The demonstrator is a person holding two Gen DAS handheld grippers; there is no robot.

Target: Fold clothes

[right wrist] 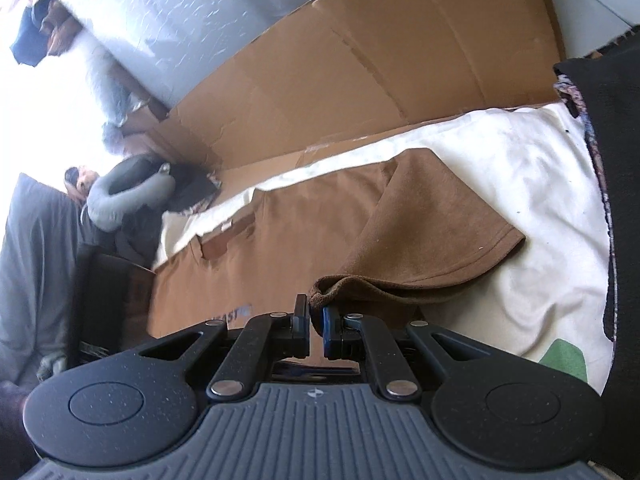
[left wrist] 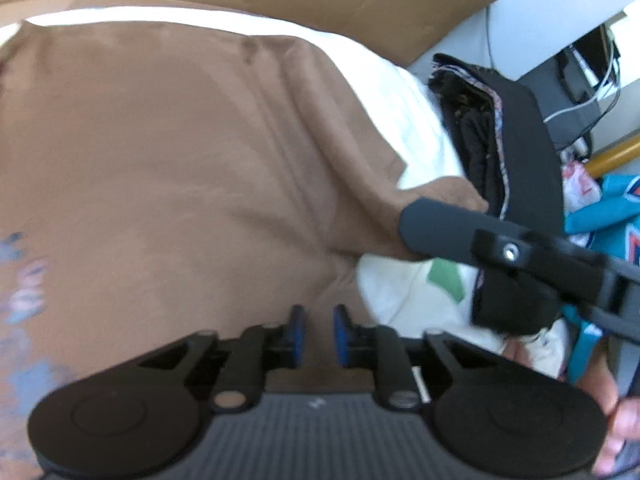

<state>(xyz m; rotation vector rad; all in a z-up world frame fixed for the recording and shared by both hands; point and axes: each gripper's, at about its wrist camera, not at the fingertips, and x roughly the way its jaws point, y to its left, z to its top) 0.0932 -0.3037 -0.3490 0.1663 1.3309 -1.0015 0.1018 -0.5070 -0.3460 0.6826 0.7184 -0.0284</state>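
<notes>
We've got the brown shirt (right wrist: 332, 216) spread ahead of both tongs on a white sheet (right wrist: 500, 168). Right tongs (right wrist: 316, 320) pinch its edge; left tongs (left wrist: 319, 330) sit part open over it, holding nothing. Sleeve folded in; rest of folding still to do, we reckon.

The right tongs (right wrist: 316, 316) pinch a bunched corner of the brown cotton T-shirt (right wrist: 328, 216), spread on the cream cloth (right wrist: 520, 184).
</notes>
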